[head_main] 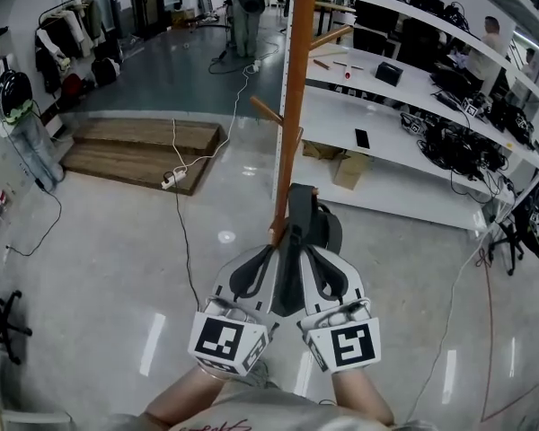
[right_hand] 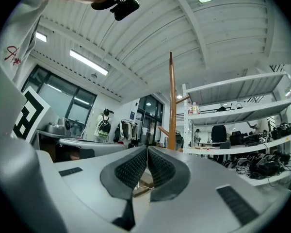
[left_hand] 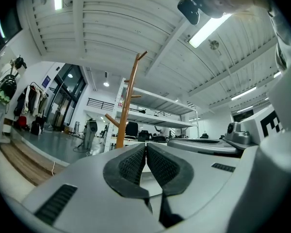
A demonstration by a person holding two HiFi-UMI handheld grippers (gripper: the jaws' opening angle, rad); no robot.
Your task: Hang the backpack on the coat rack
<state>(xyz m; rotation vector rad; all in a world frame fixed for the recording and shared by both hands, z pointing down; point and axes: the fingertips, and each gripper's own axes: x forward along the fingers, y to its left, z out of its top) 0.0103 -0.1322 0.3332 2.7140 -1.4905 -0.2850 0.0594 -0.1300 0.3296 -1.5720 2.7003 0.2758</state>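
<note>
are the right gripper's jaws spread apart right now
No, in the right gripper view the right gripper has its two black pads meeting at the tips, with no gap between them.

Glossy grey floor (head_main: 108, 268): wooden steps (head_main: 139, 149) at upper left, a power strip (head_main: 173, 180) beside them, the coat rack (head_main: 294, 106) standing at centre.
</note>
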